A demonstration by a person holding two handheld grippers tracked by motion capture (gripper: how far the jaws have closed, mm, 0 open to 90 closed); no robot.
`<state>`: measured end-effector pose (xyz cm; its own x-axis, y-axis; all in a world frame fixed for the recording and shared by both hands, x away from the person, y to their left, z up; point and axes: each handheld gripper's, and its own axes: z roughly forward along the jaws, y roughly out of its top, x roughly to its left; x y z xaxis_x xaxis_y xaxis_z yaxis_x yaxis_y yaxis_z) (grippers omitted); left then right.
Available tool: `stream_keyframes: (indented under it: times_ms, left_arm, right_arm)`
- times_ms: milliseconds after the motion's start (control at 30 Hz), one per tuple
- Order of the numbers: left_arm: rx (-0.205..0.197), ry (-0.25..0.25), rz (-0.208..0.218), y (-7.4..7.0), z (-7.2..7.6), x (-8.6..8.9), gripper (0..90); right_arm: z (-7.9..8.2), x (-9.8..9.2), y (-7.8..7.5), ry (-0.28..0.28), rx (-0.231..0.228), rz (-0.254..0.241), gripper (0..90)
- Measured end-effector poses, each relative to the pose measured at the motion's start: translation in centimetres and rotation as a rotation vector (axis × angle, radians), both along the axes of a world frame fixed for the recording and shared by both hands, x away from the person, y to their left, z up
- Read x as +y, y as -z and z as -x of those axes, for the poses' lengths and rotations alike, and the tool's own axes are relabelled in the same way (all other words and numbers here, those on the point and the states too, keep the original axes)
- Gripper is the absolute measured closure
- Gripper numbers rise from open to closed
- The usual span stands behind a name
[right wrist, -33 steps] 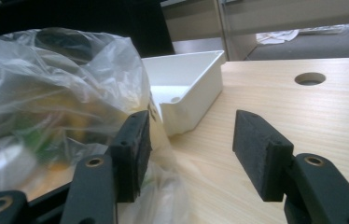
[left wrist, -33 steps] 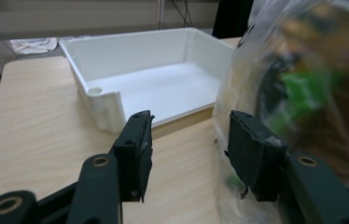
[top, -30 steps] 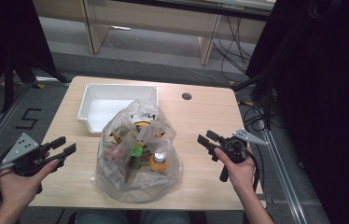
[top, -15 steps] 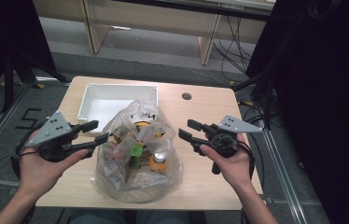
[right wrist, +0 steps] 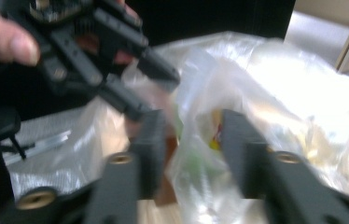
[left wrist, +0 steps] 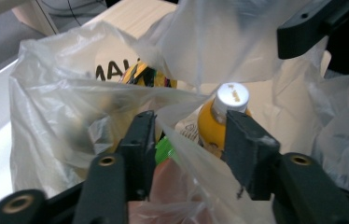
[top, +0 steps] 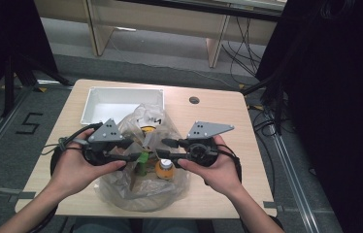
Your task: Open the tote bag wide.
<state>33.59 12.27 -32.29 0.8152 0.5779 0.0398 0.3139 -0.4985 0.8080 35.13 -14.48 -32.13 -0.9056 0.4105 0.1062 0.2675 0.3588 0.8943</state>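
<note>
A clear plastic bag (top: 121, 187) full of groceries sits at the table's near middle. Inside it are an orange bottle (top: 164, 168) with a white cap (left wrist: 231, 93), a green item (top: 143, 158) and a yellow packet (left wrist: 149, 77). My left gripper (top: 136, 149) reaches over the bag's top from the left, my right gripper (top: 161, 148) from the right, tips almost meeting. Both pairs of jaws have just been closing. A loose fold of bag film (left wrist: 182, 140) lies between the left gripper's (left wrist: 189, 135) jaws, untouched by the pads. Film also stands between the right gripper's (right wrist: 193, 140) blurred jaws.
A white tray (top: 92, 99) lies behind the bag at the table's far left. A small dark round hole (top: 194, 100) marks the tabletop at the far right. Cables trail from both grippers along the table's sides. Dark curtains and a rail flank the table.
Both grippers have risen and swung inward from the table's sides to the bag's top. Their jaws stand narrower than before.
</note>
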Motion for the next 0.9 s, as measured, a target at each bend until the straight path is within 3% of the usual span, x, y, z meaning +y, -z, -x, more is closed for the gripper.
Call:
stream_keyframes:
  times_ms: [133, 167, 267, 333, 400, 533, 600, 633, 667, 800, 833, 900]
  left_arm:
    - [0.019, -0.001, -0.028, 0.1, -0.2, -0.1, 65.9]
    - [0.015, 0.002, -0.038, 0.1, -0.2, 0.0, 65.9]
    - [0.007, -0.011, -0.032, 0.0, 0.0, 0.5, 78.4]
    - [-0.001, -0.038, 0.009, -0.1, 0.4, 1.1, 82.8]
    - [-0.011, -0.063, 0.084, -0.3, 0.9, 2.1, 84.1]
    - [-0.038, -0.105, 0.125, -0.2, 1.9, 3.5, 86.1]
    - [-0.035, -0.153, 0.19, 0.4, 2.9, 5.1, 86.2]
    - [-0.031, -0.163, 0.216, 0.8, 3.2, 5.6, 86.1]
    - [-0.029, -0.176, 0.233, 1.1, 3.4, 6.2, 86.0]
    - [-0.027, -0.247, 0.299, 2.6, 4.3, 8.0, 85.9]
    - [-0.024, -0.261, 0.307, 2.8, 4.3, 8.4, 85.8]
    - [-0.019, -0.3, 0.318, 3.6, 4.3, 9.2, 85.7]
  right_arm:
    - [-0.1, -0.2, 0.5, 0.007, 0.028, 0.047, 85.5]
    - [-0.1, -0.2, 0.5, 0.007, 0.028, 0.047, 85.5]
    - [-0.1, -1.1, 0.7, 0.042, 0.028, 0.039, 90.0]
    - [0.1, -1.4, 0.8, 0.078, 0.019, 0.031, 90.0]
    - [0.1, -2.0, 0.9, 0.104, -0.018, 0.049, 90.0]
    - [0.3, -2.6, 1.4, 0.154, -0.008, 0.073, 90.0]
    - [0.5, -3.2, 1.8, 0.203, 0.018, 0.079, 90.0]
    - [0.3, -3.4, 2.0, 0.206, -0.026, 0.09, 90.0]
    - [0.5, -3.5, 2.2, 0.235, -0.003, 0.098, 90.0]
    - [0.4, -3.8, 3.2, 0.244, -0.02, 0.133, 90.0]
    - [0.6, -3.9, 3.4, 0.255, 0.012, 0.14, 90.0]
    - [0.4, -4.0, 3.7, 0.264, -0.006, 0.157, 90.0]
